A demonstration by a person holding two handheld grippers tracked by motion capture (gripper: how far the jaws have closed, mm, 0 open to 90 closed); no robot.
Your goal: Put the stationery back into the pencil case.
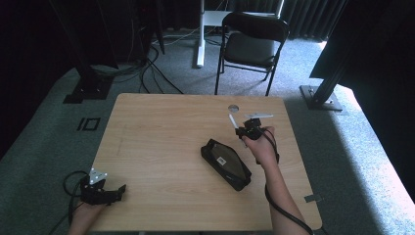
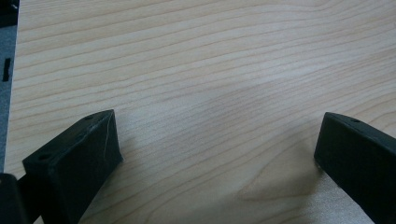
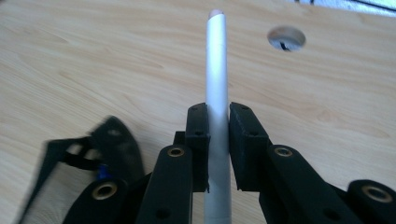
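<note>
Right of centre in the high view we see the right gripper (image 1: 240, 131) clamped on a slim white pen (image 3: 217, 88) held above the wooden table (image 1: 161, 132) — beside a black pencil case (image 1: 226, 163) — while the left gripper (image 1: 117, 192), lower left, rests with jaws apart.
</note>
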